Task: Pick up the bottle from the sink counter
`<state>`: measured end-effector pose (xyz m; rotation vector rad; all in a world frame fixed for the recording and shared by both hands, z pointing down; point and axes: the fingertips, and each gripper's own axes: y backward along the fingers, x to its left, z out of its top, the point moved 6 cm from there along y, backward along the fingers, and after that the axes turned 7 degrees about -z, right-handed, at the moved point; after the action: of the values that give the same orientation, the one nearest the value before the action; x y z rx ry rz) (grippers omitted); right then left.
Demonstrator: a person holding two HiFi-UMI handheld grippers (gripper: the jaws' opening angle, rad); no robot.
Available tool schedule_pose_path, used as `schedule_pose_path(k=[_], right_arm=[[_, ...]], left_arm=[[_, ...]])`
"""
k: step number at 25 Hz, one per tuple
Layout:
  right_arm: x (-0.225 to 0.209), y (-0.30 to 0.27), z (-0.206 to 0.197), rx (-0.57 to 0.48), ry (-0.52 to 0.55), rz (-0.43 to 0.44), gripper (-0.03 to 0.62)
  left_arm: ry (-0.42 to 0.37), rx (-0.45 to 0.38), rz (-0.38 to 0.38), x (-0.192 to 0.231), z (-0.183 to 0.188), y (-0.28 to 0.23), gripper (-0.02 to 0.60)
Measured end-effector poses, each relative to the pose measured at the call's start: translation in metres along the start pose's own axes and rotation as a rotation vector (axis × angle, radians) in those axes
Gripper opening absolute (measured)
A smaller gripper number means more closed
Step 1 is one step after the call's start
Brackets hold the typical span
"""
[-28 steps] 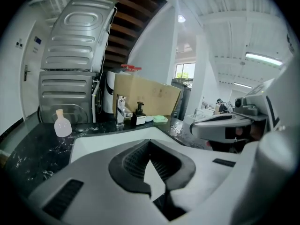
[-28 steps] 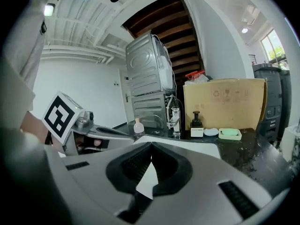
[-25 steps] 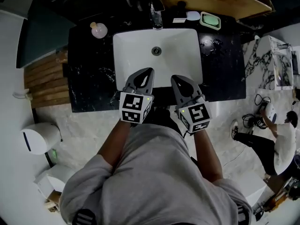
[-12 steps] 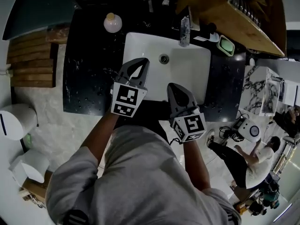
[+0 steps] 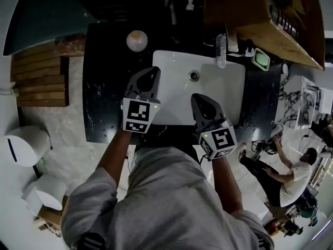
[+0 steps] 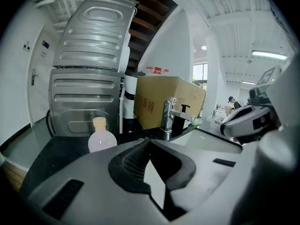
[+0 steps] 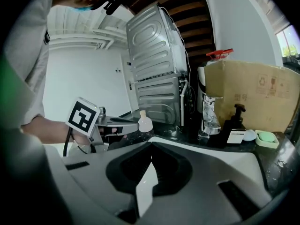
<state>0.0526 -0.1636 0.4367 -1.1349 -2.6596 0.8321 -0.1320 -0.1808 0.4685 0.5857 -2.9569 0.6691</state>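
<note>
Standing upright, the bottle [image 5: 137, 40] lay ahead-left of our left gripper [image 5: 150, 73], farther from the right gripper [image 5: 201, 99]; we noted both closed, empty.

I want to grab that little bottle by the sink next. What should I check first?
1. The round pale plastic bottle with a cream cap stands upright on the black marble counter: ok.
2. The left gripper has its jaws apart, ready to grab: not ok; they are together, holding nothing.
3. The left gripper is aimed at the bottle: not ok; the bottle sits left of its jaw line.
4. The way to the bottle is free: ok; nothing stands between in the left gripper view.
5. The right gripper is out of the way: ok; it is over the white sink, shut and empty.
6. The cap is screwed tight: cannot tell.
</note>
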Motion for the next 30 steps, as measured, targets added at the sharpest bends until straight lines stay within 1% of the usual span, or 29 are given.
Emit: schedule_pose_path(k=[3,6,9,11,14,20,26,30], right_arm=[[0.005,-0.007,-0.003,0.019,-0.01,-0.006,0.009],[0.007,-0.016,0.0,0.023,-0.03,-0.004,0.009],[0.009,-0.027,0.002,0.01,-0.091,0.005,0.009],[0.011,-0.034,0.002,0.0,-0.108,0.002,0.009],[0.017,-0.045,0.005,-0.004,-0.093,0.001,0.009],[0.026,-0.067,0.008,0.016,-0.077,0.049,0.009],[0.036,-0.079,0.011,-0.014,-0.104,0.063,0.009],[0.033,-0.089,0.018,-0.022,-0.094,0.063,0.009]], left_arm=[[-0.004,0.0,0.01,0.017,-0.004,0.004,0.012],[-0.008,-0.007,0.045,0.04,-0.002,0.006,0.012],[-0.012,-0.006,0.062,0.058,0.001,0.007,0.014],[-0.01,-0.002,0.056,0.063,0.001,0.007,0.014],[-0.022,0.0,0.049,0.067,0.002,0.006,0.012],[0.01,-0.012,0.069,0.076,0.002,0.002,0.012],[-0.051,0.034,0.056,0.086,0.004,0.0,0.014],[-0.052,0.037,0.059,0.096,0.006,-0.001,0.014]])
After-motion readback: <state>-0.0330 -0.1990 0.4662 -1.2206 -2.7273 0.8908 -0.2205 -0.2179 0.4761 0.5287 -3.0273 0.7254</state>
